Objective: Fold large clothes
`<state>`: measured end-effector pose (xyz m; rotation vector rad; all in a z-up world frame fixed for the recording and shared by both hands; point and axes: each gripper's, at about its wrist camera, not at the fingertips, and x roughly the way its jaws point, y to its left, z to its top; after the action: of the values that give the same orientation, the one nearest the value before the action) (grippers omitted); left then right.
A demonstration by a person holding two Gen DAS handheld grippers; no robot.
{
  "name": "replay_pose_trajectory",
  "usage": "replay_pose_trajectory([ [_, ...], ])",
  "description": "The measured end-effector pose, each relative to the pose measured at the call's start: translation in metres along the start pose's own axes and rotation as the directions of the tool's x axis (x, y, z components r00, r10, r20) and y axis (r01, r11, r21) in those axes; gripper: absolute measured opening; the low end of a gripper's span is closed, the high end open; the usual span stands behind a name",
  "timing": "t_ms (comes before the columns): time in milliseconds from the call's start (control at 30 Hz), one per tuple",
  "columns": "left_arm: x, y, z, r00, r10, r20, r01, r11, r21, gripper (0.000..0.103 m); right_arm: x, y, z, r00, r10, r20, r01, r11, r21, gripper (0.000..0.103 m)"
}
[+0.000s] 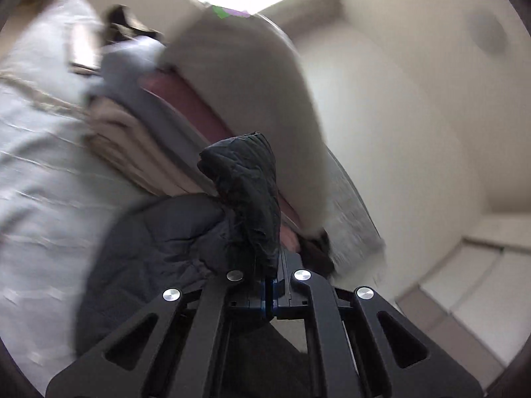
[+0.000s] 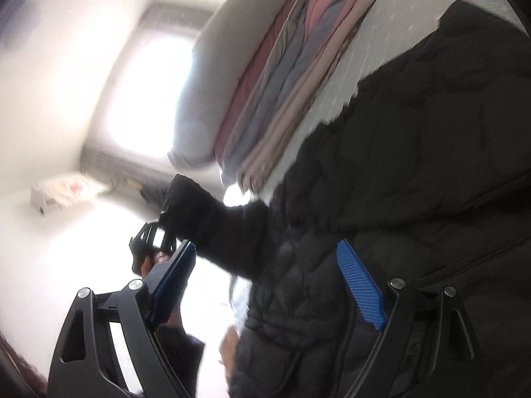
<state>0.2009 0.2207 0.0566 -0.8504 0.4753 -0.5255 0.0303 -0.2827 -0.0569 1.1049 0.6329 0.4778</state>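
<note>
My left gripper (image 1: pixel 265 258) has its jaws clamped on a fold of the black jacket (image 1: pixel 242 192), lifting that end clear of the bed (image 1: pixel 36 172). My right gripper (image 2: pixel 265 285) hangs with jaws wide, nothing pinched, the jacket's quilted body between them. A stack of folded clothes (image 2: pixel 282 76) lies just beyond

No text, label, brand or number can be read anywhere.

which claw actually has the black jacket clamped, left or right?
The left claw: shut on a bunched fold of the black jacket. The right claw stands wide open, pads apart, gripping nothing.
</note>
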Motion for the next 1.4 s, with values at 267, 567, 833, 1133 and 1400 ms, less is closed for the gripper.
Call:
replay_pose_trajectory([
  [267,0.128,-0.08,-0.171,0.94,-0.029,-0.34,0.075,0.989,0.124,0.001,-0.049,-0.018,0.016,0.987,0.055,0.149,-0.07,0.993,0.097,0.084],
  [567,0.21,-0.059,-0.313,0.756,0.394,-0.522,-0.104,0.86,0.499,0.009,-0.053,-0.025,0.018,0.985,0.091,0.146,-0.111,0.984,0.138,0.084],
  [833,0.186,-0.116,-0.32,0.794,0.498,-0.348,-0.045,0.619,0.784,0.054,-0.054,-0.027,0.02,0.982,0.074,0.175,-0.101,0.983,0.151,0.084],
  [1133,0.212,-0.079,-0.321,0.641,0.438,-0.63,0.007,0.818,0.575,0.062,-0.058,-0.029,0.021,0.979,0.056,0.194,-0.085,0.986,0.146,0.084],
  [1400,0.153,-0.069,-0.266,0.721,0.316,-0.617,-0.012,0.895,0.445,0.062,-0.054,-0.022,0.021,0.982,0.078,0.169,-0.098,0.989,0.108,0.084],
])
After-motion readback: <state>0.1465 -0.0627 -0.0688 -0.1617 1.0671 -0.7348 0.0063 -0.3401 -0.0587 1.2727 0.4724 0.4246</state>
